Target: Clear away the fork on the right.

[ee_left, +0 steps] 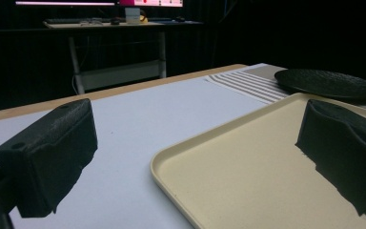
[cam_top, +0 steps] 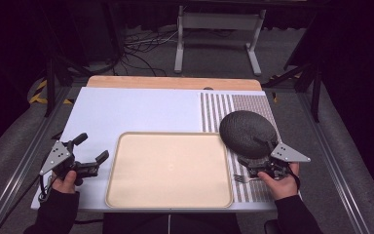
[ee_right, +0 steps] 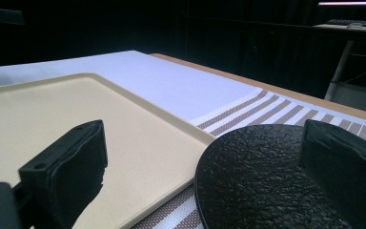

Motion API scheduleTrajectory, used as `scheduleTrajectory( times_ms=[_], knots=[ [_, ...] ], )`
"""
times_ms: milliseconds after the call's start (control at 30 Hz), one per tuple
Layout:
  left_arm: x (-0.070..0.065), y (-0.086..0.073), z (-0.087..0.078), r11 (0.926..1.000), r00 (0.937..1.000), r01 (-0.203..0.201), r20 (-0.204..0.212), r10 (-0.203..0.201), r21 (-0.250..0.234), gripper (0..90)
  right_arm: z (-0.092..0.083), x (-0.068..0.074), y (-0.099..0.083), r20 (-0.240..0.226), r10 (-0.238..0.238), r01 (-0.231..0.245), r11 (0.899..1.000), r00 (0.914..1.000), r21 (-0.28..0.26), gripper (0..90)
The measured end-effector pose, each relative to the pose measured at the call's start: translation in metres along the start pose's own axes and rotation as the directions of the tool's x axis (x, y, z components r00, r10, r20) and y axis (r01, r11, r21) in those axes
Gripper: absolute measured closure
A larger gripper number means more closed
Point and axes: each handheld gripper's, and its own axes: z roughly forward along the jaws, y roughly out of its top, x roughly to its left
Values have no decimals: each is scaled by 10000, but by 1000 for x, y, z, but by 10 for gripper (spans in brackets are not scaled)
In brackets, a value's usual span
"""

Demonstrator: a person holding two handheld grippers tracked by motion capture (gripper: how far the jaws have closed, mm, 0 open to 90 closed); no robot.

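Note:
A large beige tray lies empty at the middle of the table's near side. At its far right corner a black textured plate rests on a striped placemat. My left gripper hovers low just left of the tray, open, with nothing between its jaws; in its own view the left gripper straddles the tray's corner. My right gripper is open at the plate's near edge. In the right gripper view, the right gripper has the plate's rim between its jaws, one jaw over the plate, the other over the tray.
A small fork lies on the placemat beside the right hand. The white table cover stretches behind the tray to a wooden strip at the far edge. Metal rails flank the table, and a desk frame stands beyond it.

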Motion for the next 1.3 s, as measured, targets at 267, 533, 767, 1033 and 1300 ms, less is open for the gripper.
scheduleTrajectory(
  times_ms=[267,533,767,1033,1300],
  knots=[
    [0,0,0,10000,10000,-25,-5,25,9,4,-1,-1,1,45,38,-38,10000,10000,-68,39],
    [0,0,0,10000,10000,21,20,-21,-17,5,-2,-1,1,59,31,-31,10000,10000,-36,39],
    [0,0,0,9999,9998,121,168,-123,99,5,-2,-1,8,-80,-8,8,9999,10000,113,43],
    [1,1,2,9985,9983,412,390,-425,349,4,-3,-4,26,-242,-235,248,9983,9994,519,46],
    [-1,0,8,9968,9961,531,677,-571,592,3,1,-7,47,-721,-722,817,9868,9948,1395,46]
  ],
)
